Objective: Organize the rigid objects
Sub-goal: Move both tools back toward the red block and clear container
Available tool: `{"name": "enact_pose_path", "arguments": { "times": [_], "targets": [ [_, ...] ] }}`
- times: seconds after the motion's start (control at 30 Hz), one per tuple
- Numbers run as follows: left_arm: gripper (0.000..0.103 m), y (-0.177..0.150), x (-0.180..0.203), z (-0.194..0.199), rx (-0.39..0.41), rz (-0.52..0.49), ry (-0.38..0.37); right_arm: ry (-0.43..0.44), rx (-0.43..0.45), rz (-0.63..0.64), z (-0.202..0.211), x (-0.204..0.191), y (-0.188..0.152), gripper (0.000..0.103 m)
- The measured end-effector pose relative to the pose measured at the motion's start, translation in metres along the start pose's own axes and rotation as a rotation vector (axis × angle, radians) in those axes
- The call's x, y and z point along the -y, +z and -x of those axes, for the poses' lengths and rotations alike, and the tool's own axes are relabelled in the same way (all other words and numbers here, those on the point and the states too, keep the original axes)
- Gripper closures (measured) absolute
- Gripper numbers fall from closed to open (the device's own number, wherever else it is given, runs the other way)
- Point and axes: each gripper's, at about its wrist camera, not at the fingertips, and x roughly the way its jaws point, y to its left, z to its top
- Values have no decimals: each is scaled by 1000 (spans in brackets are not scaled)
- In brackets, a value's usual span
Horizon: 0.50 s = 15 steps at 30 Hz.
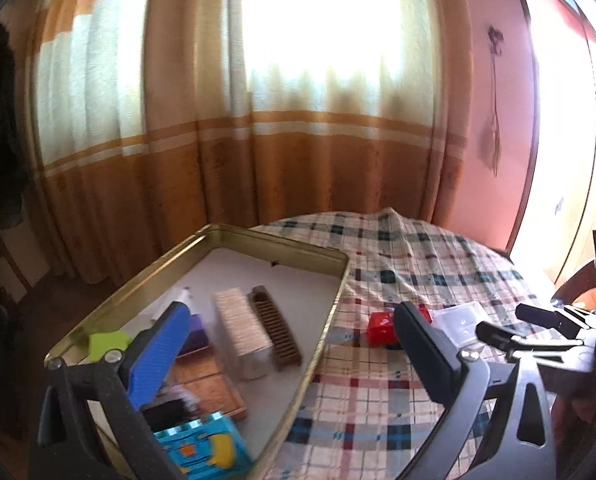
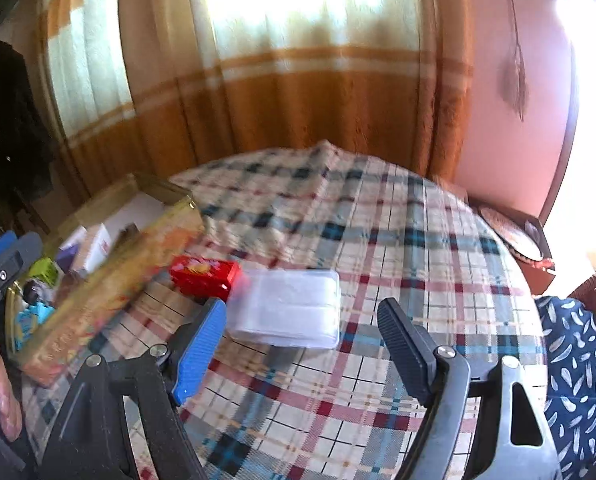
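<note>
Nearest, the right hand-held gripper (image 2: 300, 344) hangs with its jaws apart and nothing between them, just short of the clear plastic box (image 2: 285, 308) lying on the plaid-covered surface (image 2: 398, 240). Touching the box's far left corner sits a small red box (image 2: 205, 276). The left hand-held gripper (image 1: 293, 344) is also released and empty, straddling the right wall of the gold tin (image 1: 330, 312), where a comb (image 1: 275, 328), a pale carton (image 1: 243, 334) and a blue carton (image 1: 205, 448) already lie. My worry is that the clear box looks slick; a grip at its edge could slide it into the red one. Motion blur smears the tin's contents, and labels are unreadable.
</note>
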Motion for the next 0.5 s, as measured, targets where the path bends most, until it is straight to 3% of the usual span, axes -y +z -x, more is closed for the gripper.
{"name": "enact_pose_path", "arguments": {
  "times": [0.2,0.5],
  "targets": [
    [0,6,13,-16,-36,-11,4,27,-88,23,-26,-9,3,23],
    [0,3,12,-32,-83,-12,31,51,-135,-5,-44,-12,12,21]
  ]
}}
